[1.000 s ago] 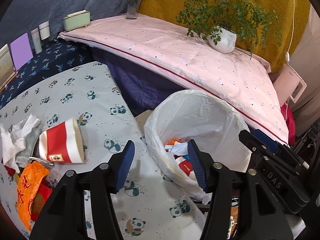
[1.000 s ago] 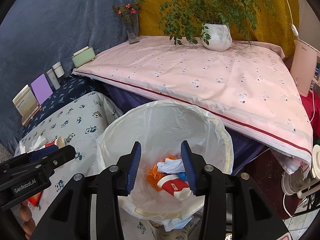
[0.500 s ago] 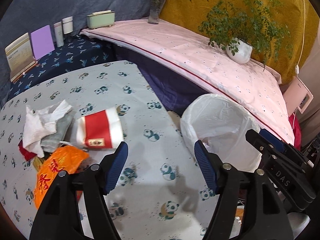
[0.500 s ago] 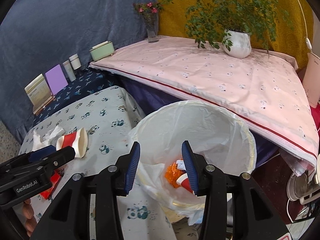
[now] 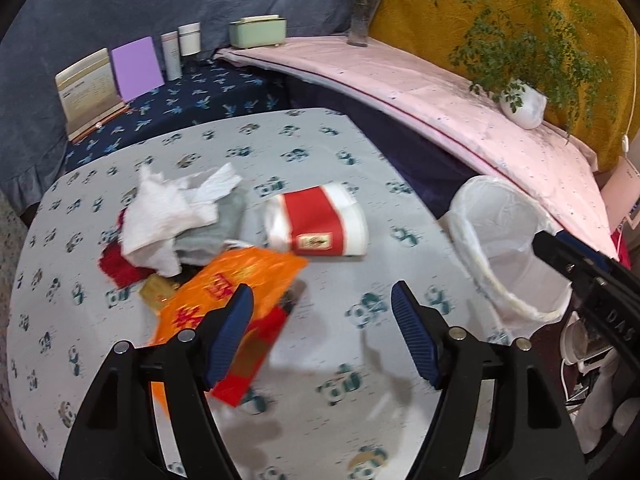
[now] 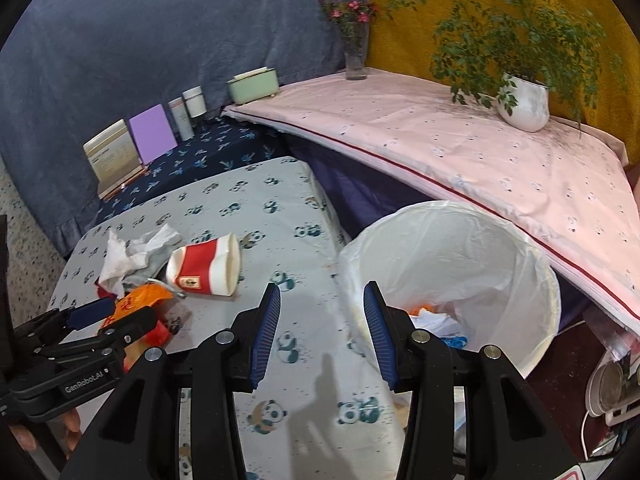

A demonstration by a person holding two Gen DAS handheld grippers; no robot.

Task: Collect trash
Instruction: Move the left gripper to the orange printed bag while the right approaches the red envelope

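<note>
A trash pile lies on the panda-print table: a red and white paper cup [image 5: 320,224] [image 6: 204,266] on its side, crumpled white tissues [image 5: 172,216] [image 6: 128,252], an orange wrapper [image 5: 232,284] [image 6: 140,298] and a red packet [image 5: 256,344]. My left gripper [image 5: 320,296] [image 6: 108,316] hovers open and empty, its left finger over the orange wrapper. The bin [image 5: 508,248] [image 6: 452,264] with a white liner stands off the table's right edge, with some trash [image 6: 436,320] inside. My right gripper [image 6: 322,292] is open and empty above the table edge, just left of the bin's rim.
The panda-print cloth [image 5: 320,380] is bare in front of the pile. Behind, a higher pink-covered surface holds a potted plant [image 5: 524,104], a flower vase [image 5: 362,20] and a green box [image 5: 258,32]. Books and jars stand on a dark blue shelf [image 5: 200,96].
Both grippers have swung left, away from the bin and toward the table. The left jaws have widened, and the trash pile now lies right in front of them.
</note>
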